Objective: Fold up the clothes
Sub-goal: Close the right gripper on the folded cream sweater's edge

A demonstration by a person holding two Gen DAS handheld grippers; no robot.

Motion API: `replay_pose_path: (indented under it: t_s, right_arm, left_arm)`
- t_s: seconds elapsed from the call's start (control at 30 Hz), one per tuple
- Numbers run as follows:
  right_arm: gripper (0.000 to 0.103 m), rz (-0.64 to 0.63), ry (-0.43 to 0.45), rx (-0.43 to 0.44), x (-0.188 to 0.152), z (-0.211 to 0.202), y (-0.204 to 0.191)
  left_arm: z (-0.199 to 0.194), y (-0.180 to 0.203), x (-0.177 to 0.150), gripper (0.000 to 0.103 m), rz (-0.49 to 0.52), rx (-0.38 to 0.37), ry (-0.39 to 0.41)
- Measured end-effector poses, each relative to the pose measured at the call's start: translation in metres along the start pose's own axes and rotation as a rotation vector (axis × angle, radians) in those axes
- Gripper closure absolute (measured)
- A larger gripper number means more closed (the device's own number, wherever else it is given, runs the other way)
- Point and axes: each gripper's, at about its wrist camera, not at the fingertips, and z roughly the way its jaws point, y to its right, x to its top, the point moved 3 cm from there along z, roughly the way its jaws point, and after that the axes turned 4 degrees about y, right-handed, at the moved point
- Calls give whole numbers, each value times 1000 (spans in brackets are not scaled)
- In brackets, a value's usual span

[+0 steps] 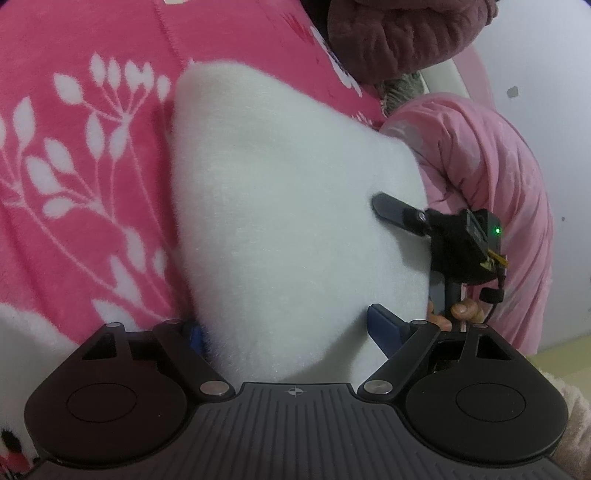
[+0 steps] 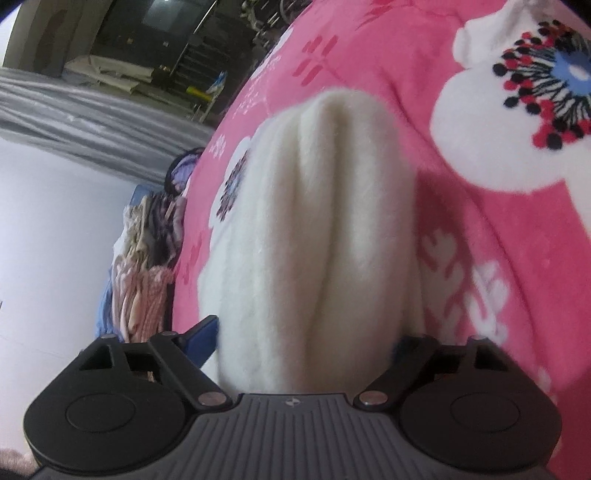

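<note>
Right now my left gripper [image 1: 291, 332] has its blue fingers [image 1: 384, 328] spread wide, with a folded white fleece garment [image 1: 288, 206] lying between them on the pink floral blanket [image 1: 74, 166]; whether the pads press it I cannot tell. My right gripper [image 2: 306, 336] is just as wide, the garment's stacked folded layers [image 2: 317, 229] bulging up between its fingers. A pink garment [image 1: 491, 177] lies beyond the left gripper's right finger.

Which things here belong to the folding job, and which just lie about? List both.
Part of the job:
white fleece garment
left gripper
right gripper

Lying about:
pink flowered blanket
pink garment
maroon quilted garment
stack of clothes
</note>
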Motion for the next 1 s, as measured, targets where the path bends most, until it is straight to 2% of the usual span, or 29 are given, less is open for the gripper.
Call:
replay_pose_path:
  t_s: [0.13, 0.3, 0.43, 0.47, 0.53, 0.6, 0.67, 0.73, 0.8, 1.0]
  right_arm:
    - [25, -18, 23, -47, -2, -1, -6]
    - [37, -145, 37, -124, -8, -7, -29]
    - [39, -229, 42, -164, -11, -8, -45]
    - [40, -234, 44, -166, -12, -8, -47]
    - [40, -234, 48, -162, -13, -8, -48]
    - [40, -208, 53, -137, -12, -10, -40]
    - [40, -155, 58, -98, -10, -12, -26]
    - [40, -111, 59, -65, -9, -12, -16]
    - [40, -101, 59, -51, -9, -11, -12]
    - [40, -98, 57, -50, -8, -11, -11]
  left_arm:
    - [-1, 2, -2, 26, 14, 24, 5]
    - [-2, 2, -2, 32, -24, 54, 13]
    - [-7, 13, -3, 42, 21, 92, 33]
    - [-9, 21, -5, 46, 59, 98, 43]
    - [-13, 38, -8, 46, 141, 106, 65]
    - [-15, 58, -15, 44, 265, 118, 72]
    - [-8, 70, -19, 37, 366, 134, 60]
    - [0, 68, -17, 34, 370, 139, 41]
    - [7, 57, -13, 33, 321, 141, 24]
    - [18, 37, -1, 22, 170, 97, 8]
